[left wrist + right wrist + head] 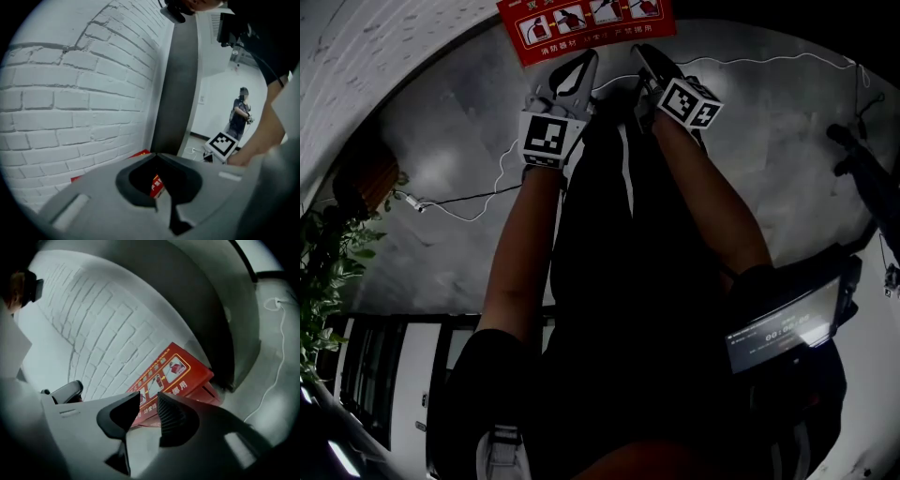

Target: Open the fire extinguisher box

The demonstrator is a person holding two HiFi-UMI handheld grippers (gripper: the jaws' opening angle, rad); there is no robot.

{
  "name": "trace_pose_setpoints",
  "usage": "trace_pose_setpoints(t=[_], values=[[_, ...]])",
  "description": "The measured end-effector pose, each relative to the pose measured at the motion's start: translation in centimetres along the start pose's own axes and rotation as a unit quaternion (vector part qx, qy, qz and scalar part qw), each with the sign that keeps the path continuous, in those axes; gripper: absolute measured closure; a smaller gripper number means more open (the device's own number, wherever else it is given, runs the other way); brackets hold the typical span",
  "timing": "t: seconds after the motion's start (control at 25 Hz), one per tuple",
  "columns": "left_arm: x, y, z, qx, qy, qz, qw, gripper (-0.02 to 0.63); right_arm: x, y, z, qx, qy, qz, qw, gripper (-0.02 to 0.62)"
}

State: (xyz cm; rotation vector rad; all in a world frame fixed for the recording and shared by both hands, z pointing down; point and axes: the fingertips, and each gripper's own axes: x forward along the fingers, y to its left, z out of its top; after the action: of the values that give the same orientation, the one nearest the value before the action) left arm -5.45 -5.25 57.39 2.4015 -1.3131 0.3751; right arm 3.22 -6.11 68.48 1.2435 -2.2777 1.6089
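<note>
The red fire extinguisher box [586, 23] stands against the white brick wall, at the top edge of the head view. Its lid [173, 373] bears printed pictures and is down. My left gripper [587, 60] points at the box from just short of it. In the left gripper view its tips [157, 155] meet with nothing held, and a strip of the red box [140, 153] shows past them. My right gripper [649, 58] hangs beside it, jaws [149, 401] parted with only air between, the box a little beyond.
The white brick wall [70, 93] runs behind the box, with a dark pillar [180, 84] next to it. A white cable [277, 352] trails over the grey floor [441, 169]. A plant [328, 272] stands at the left. A person [241, 115] stands far off.
</note>
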Motion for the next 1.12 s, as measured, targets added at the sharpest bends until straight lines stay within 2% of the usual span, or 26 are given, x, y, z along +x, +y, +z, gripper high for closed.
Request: trace_pose_setpoints(t=[0.16,0.4,0.8,1.04,1.12], values=[[0.8,-0.1,-0.1,0.008,0.004,-0.002,1.0,0.601,1.0,-2.6,-1.1,0.105,-0.026,-0.006,0.994,0.468],[1.7,-0.5,-0.5,0.005,0.004,-0.012,0.9999,0.601,2.3,-4.8,-2.6,0.195,-0.056,0.026,0.979,0.431],[1.9,-0.6,-3.0,-0.027,0.013,-0.004,0.9995,0.601,3.8,-7.0,-3.3,0.2,-0.037,0.036,0.979,0.422],[1.4,-0.5,-2.8,-0.034,0.013,0.004,0.9993,0.601,4.3,-7.1,-2.6,0.209,-0.043,0.042,0.976,0.422],[1.3,-0.3,-2.8,-0.038,0.012,0.009,0.9992,0.601,4.5,-7.1,-2.3,0.216,-0.049,0.044,0.974,0.462]])
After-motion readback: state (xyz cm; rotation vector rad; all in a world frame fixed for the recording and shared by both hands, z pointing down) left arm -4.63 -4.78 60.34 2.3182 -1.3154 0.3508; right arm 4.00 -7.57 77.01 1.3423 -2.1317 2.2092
